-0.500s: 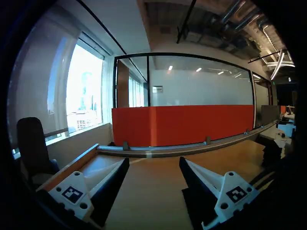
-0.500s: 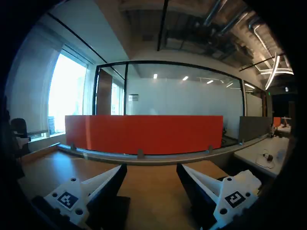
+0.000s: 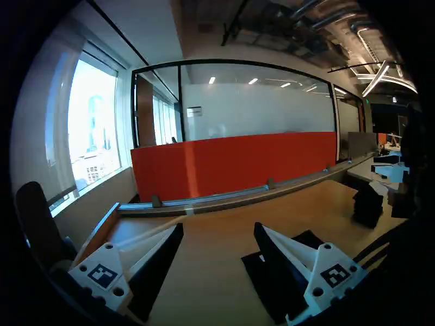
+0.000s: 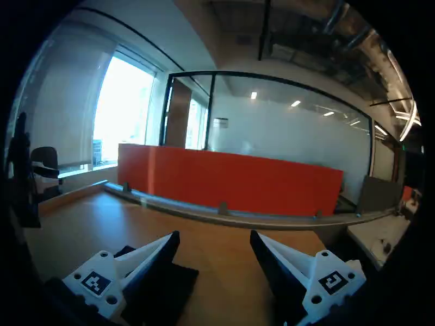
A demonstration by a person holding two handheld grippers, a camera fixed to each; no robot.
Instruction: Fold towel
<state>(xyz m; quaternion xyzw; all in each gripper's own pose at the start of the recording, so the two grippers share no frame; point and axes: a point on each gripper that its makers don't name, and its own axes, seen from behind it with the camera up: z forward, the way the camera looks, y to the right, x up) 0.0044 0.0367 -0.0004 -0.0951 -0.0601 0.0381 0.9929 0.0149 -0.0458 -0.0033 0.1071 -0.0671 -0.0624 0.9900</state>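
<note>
**Fold towel: pre-grasp, both jaws open and empty**

Holding left gripper (image 3: 217,228) low and roughly level over the wooden worktop (image 3: 217,277), jaws spread wide, nothing between them. Same for right gripper (image 4: 215,234): jaws apart and empty, pointed across the worktop toward the orange partition (image 4: 228,182).

Probable reasons for the pose:
- Jaws pre-opened so either finger can slide under or over a cloth edge with no extra step.
- Kept low and flat, which suits a thin item lying on the surface.
- One gripper on each side of the cloth, presumably to take two corners together and carry them over in one fold.

Towel position:
- Left gripper view: dark towel (image 3: 309,239) flat on the worktop at 5 o'clock, partly hidden behind the 5 o'clock finger and outside the gap.
- Right gripper view: towel (image 4: 182,282) at 7 o'clock, beside and beneath the 7 o'clock finger, one corner reaching toward the gap.
- So judged to lie between the two grippers, near both, gripped by neither.
- Cannot tell whether any finger touches the cloth.

Dark blocky shape (image 3: 367,204) at 3 o'clock in the left gripper view, unidentified.

No fold made yet. Next move needs both grippers turned inward and dropped onto the near edge.
</note>
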